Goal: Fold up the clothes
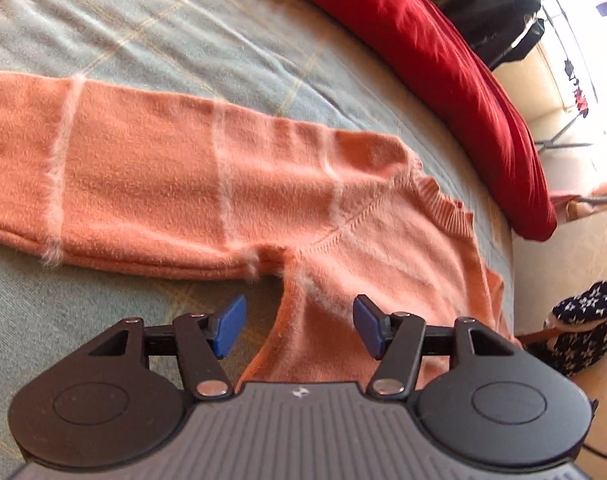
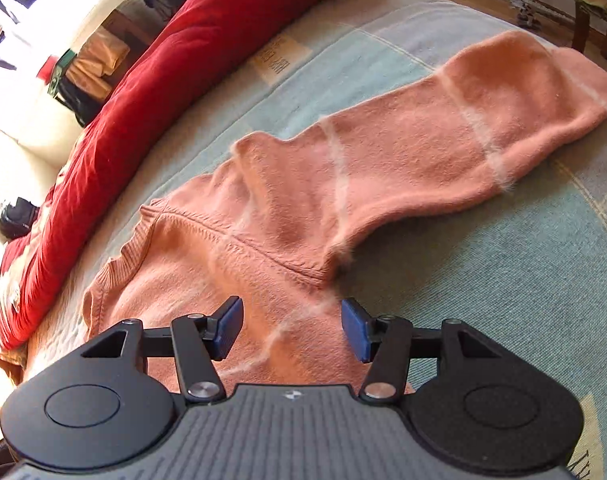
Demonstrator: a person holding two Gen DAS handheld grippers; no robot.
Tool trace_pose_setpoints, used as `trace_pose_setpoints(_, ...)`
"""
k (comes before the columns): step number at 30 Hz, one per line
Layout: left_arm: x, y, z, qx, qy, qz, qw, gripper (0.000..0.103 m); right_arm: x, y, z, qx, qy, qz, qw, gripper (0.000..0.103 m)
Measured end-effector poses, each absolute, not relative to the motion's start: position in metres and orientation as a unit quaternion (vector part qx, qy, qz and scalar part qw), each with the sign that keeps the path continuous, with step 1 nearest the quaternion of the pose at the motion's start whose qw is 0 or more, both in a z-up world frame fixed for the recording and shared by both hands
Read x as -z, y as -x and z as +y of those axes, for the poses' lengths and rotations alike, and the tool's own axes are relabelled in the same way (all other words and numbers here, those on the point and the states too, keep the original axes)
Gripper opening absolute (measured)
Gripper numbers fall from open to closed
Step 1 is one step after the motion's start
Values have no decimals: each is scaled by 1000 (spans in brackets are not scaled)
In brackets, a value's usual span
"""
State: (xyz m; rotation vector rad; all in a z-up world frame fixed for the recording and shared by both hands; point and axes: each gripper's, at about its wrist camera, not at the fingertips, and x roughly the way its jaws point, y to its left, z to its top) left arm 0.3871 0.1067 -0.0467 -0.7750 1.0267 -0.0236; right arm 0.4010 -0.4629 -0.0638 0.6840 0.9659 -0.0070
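Sweater (image 1: 231, 184) lies flat on the bed (image 1: 151, 32), sleeves spread, collar toward its red-quilted edge. Left gripper (image 1: 299, 326) and right gripper (image 2: 291, 328) hover with jaws apart, empty — best to pinch each sleeve near the armpit, folding inward evenly.

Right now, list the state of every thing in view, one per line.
Orange sweater: spread flat on the bed, both sleeves stretched out, unfolded.
Left gripper: open, empty, above the sweater's armpit.
Right gripper: open, empty, above the sweater's body.
Red blanket: bunched along the bed's far edge.
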Motion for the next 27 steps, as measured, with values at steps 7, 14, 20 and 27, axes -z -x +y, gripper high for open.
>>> trace_pose_setpoints(7,24,-474,104,83,122,444,884,57,34,-416,-423,-53,-226,450,862,63)
trace_pose_setpoints(14,64,-541,87,190,-82,520,829,56,33,-422,-392,-83,-193,451,867,63)
trace_pose_setpoints(20,69,-546,94,217,-89,535,811,48,33,-426,-382,-93,-184,460,864,63)
trace_pose_setpoints(27,66,-566,127,255,-69,571,777,32,36,-437,-366,-109,-173,468,860,63)
